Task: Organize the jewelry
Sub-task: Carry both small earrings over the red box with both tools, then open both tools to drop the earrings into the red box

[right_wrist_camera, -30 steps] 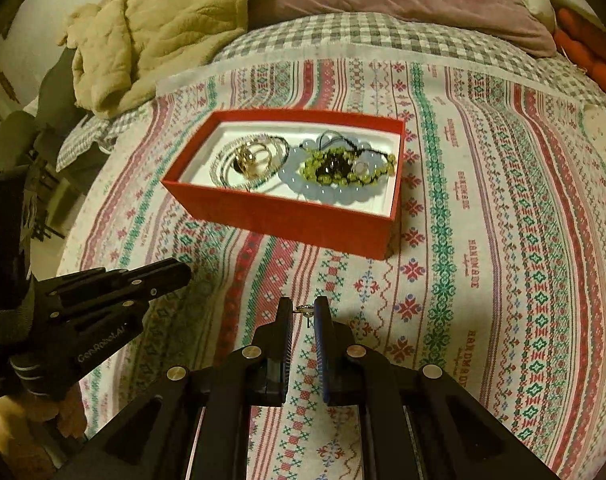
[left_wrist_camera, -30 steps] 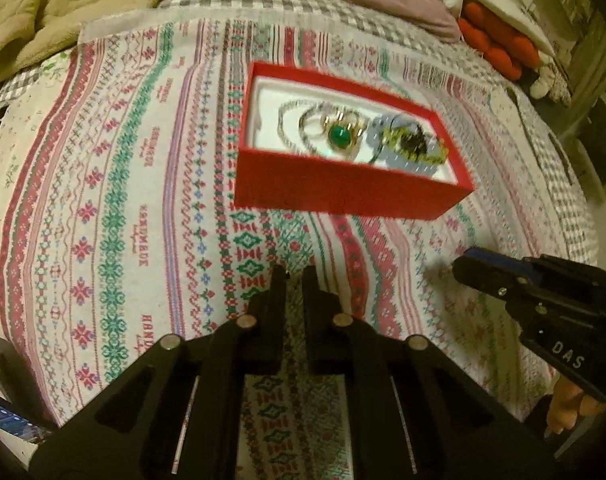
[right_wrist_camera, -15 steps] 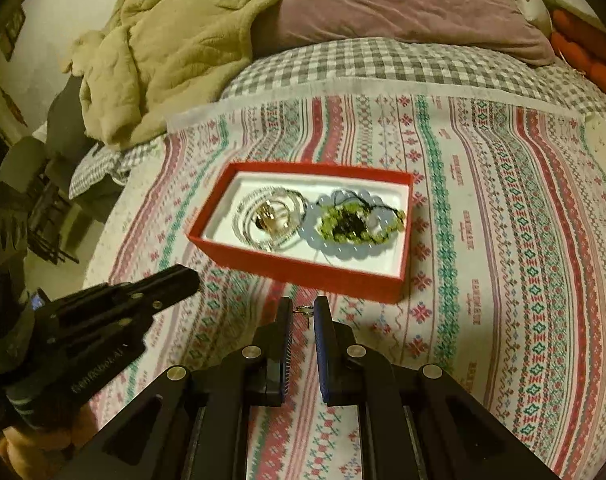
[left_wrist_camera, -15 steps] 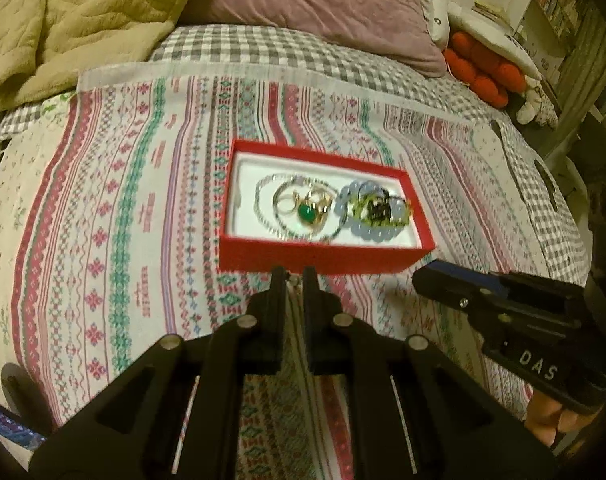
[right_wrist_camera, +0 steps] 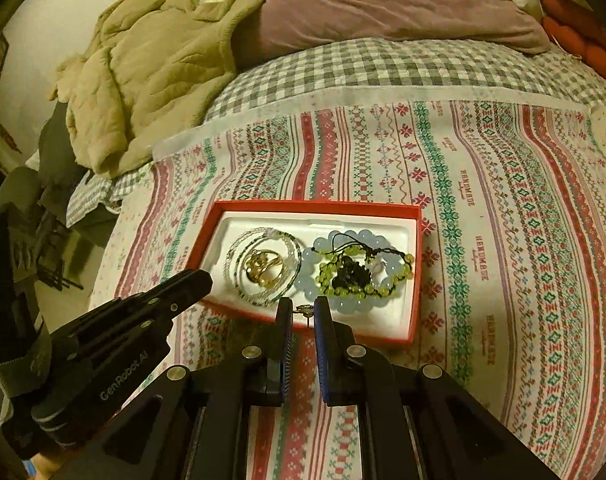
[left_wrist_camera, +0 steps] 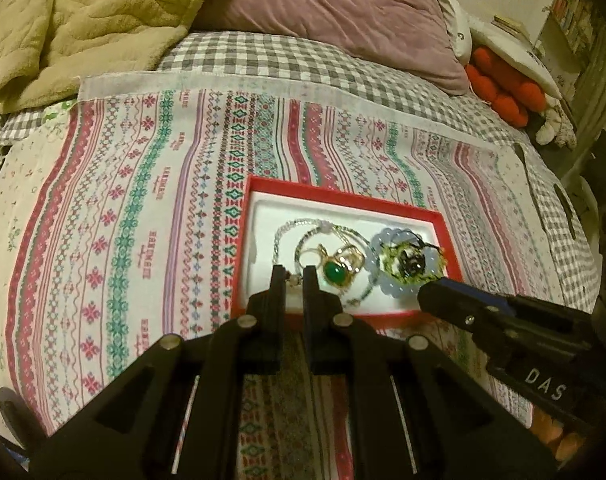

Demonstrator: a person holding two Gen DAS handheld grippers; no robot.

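Holding: small gold piece (right_wrist_camera: pixel 304 310) pinched by right gripper (right_wrist_camera: pixel 303 312); left gripper (left_wrist_camera: pixel 291 280) pressed together, empty.
Risk: piece dropped beside red box (right_wrist_camera: pixel 413 280) if released early.

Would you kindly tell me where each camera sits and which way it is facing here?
Left wrist: on the left tool, tilted down at the red box on the patterned cloth; right tool intrudes lower right.
Right wrist: on the right tool, tilted down at that box; left tool intrudes lower left.
Shared: the box and both tools.
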